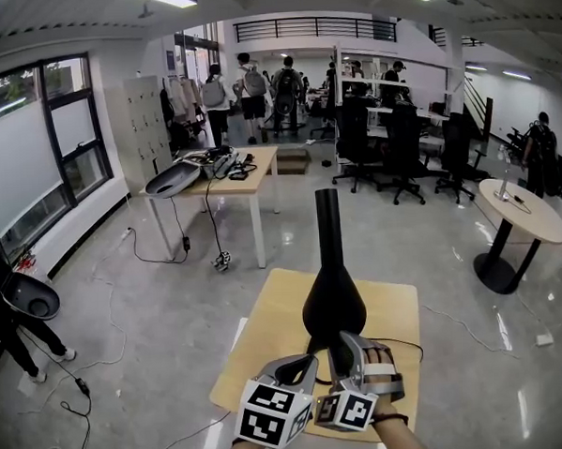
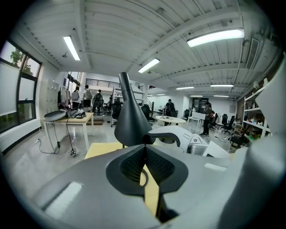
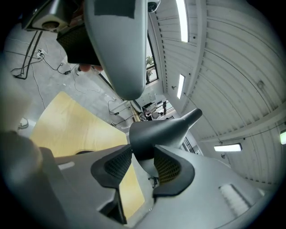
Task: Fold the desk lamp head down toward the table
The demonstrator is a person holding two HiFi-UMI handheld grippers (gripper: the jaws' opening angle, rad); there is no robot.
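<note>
Because the smooth black teardrop-shaped desk lamp (image 1: 333, 296), upright on the near pale wooden table (image 1: 268, 337), looks stiff-hinged and slippery, grip its narrow neck; right tool (image 3: 143, 157) gapes round its bulb, left tool (image 2: 144, 148) closed, empty.

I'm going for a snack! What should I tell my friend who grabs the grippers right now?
Left gripper: shut, empty.
Right gripper: open, jaws either side of the desk lamp's round body, not squeezing.
The lamp stands on the wooden table, lamp head pointing straight up.
Done: nothing folded yet.
Left to do: steady the lamp, then tip the head down toward the table.
</note>
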